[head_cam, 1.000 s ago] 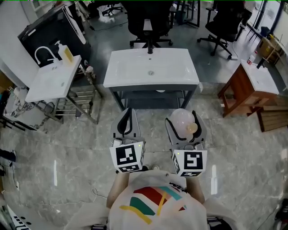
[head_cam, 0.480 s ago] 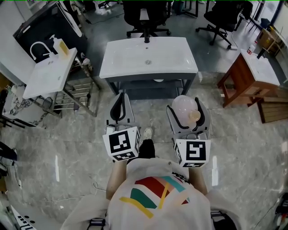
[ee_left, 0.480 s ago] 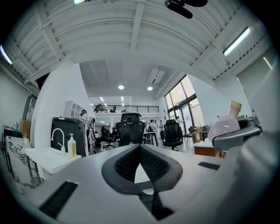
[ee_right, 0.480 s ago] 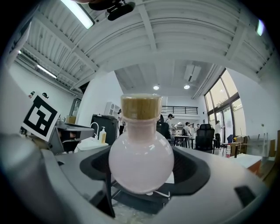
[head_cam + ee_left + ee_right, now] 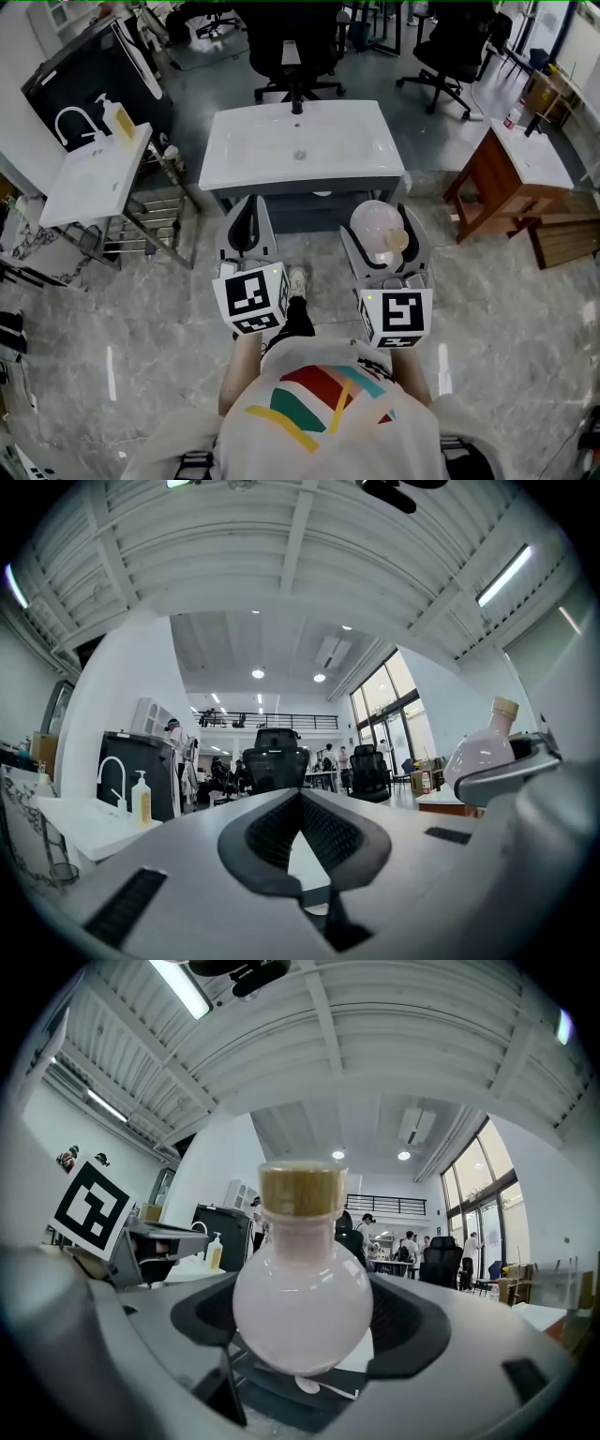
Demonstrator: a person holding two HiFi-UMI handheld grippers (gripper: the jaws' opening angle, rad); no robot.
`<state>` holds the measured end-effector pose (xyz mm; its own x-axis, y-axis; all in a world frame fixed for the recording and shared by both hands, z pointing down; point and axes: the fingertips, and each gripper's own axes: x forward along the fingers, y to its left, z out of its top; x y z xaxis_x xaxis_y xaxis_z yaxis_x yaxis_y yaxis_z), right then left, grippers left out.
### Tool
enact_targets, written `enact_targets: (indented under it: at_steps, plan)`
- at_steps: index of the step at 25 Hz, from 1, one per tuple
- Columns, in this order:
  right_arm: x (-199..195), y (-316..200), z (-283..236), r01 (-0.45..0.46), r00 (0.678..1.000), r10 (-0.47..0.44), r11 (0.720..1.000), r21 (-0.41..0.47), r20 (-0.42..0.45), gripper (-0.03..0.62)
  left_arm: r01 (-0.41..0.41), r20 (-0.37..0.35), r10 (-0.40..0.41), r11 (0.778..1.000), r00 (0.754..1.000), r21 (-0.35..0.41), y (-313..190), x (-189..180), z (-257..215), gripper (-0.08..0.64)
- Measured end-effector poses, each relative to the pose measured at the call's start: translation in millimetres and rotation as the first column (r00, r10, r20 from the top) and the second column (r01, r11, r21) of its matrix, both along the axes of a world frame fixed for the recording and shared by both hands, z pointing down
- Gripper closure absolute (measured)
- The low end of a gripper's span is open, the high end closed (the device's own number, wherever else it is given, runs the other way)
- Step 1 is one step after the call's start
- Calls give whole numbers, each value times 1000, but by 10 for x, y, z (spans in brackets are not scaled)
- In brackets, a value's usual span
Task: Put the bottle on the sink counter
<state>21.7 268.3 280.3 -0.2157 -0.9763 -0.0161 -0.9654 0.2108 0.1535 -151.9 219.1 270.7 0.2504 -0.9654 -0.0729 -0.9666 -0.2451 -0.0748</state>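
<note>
My right tongs [image 5: 380,223] clamp the round pink corked bottle [image 5: 371,239] above the floor, short of the white sink counter [image 5: 356,150] at 12 o'clock. My left tongs [image 5: 247,211] are pressed together.

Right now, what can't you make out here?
- bottle base: right gripper view, its own belly hides it; head view, right gripper covers it.
- soap dispenser label: head view, too small.
- sink counter: left gripper view, left gripper shut jaws hide all but a sliver.
</note>
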Motion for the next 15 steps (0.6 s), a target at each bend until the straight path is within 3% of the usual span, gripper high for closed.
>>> enact_targets:
  at_steps: [9,15]
  plan:
    - [-35,-396,54,10,1000,-10,1000,9,-12,204,-28,4,28,1000,1000,-5,-400,128,69,543]
    - [-17,-883,96,3,1000,-3,1000,-19,-9,204,-36,1,36,999,999,-23,-919,157,73,543]
